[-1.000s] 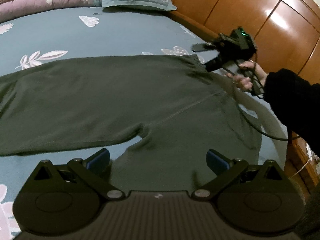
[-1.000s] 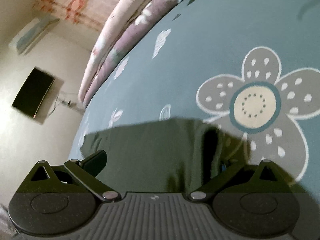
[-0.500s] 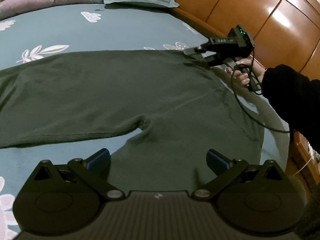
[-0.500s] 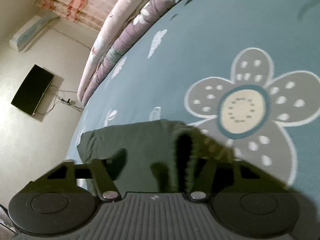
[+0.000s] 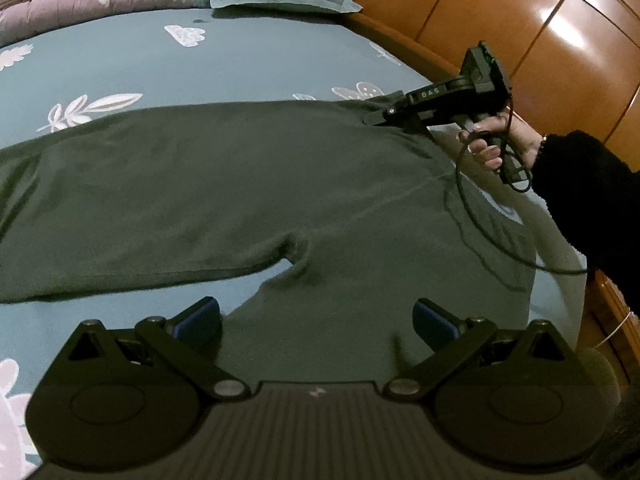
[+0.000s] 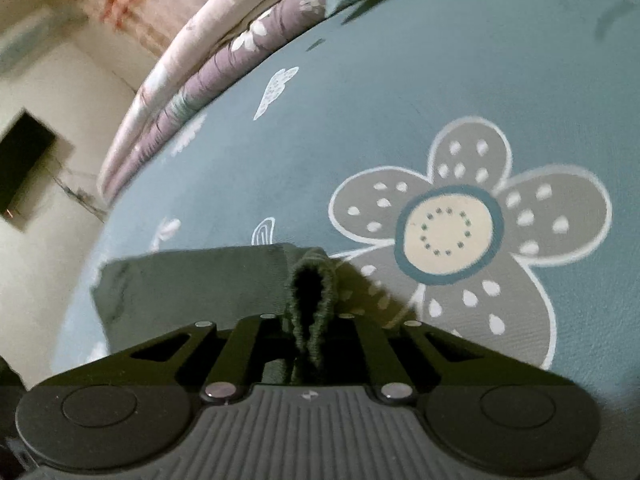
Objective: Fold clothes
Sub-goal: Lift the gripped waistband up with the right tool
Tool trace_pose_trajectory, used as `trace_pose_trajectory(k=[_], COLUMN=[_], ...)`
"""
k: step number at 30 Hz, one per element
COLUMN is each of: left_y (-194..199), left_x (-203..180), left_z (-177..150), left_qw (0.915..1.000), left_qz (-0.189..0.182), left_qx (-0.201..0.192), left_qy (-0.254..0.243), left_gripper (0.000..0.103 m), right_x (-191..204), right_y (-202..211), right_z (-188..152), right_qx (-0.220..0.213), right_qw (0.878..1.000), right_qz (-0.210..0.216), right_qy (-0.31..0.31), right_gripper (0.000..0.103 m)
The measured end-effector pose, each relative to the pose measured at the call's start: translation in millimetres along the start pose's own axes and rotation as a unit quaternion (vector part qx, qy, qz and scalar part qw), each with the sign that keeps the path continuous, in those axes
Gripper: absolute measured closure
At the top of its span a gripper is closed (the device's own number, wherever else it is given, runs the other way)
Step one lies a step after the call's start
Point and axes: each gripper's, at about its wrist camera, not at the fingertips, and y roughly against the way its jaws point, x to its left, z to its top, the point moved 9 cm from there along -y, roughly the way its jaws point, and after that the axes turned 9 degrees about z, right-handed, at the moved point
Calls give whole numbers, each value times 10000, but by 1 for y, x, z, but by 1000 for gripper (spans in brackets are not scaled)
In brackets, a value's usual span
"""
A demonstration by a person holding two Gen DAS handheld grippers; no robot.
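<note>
We have the dark olive knitted trousers (image 5: pixel 224 184) spread flat on the teal flower-printed bedsheet (image 5: pixel 240 60), waistband end toward the wooden headboard (image 5: pixel 500 28). Our right gripper (image 6: pixel 312 344) has just been closing and now pinches a ribbed fold of the waistband corner (image 6: pixel 310 300) between its pads. Our left gripper (image 5: pixel 316 316) hangs with jaws wide and empty over the near leg, touching nothing that we can see. To fold well, we should lift the pinched corner only slightly, then carry it across so one leg lies over the other. How much fabric the pads hold is probably little; the fold hides it, so we move slowly.
</note>
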Motion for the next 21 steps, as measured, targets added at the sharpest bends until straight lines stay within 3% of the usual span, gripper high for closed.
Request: trace_pose_trajectory(k=[3, 9, 12, 17, 21], left_y=[3, 0, -5, -34, -69], left_x=[0, 4, 4, 12, 19], left_z=[8, 34, 52, 93, 126], left_qw=[9999, 9965, 9903, 9719, 9700], left_qz=[-3, 281, 419, 805, 699], left_qx=[-85, -329, -561, -731, -673], left_qy=[-115, -713, -1201, -2088, -2231], left_gripper=[1, 1, 2, 4, 8], right_x=[11, 42, 58, 80, 89], right_y=[-3, 7, 11, 13, 17], right_z=[-1, -1, -4, -9, -11], right_qx=[51, -121, -84, 14, 1], right_qw=[9989, 9981, 9969, 9941, 9926], right_qz=[-324, -170, -120, -51, -19], right_qy=[326, 588, 773, 1083, 1210], right_gripper=[94, 94, 94, 94, 94])
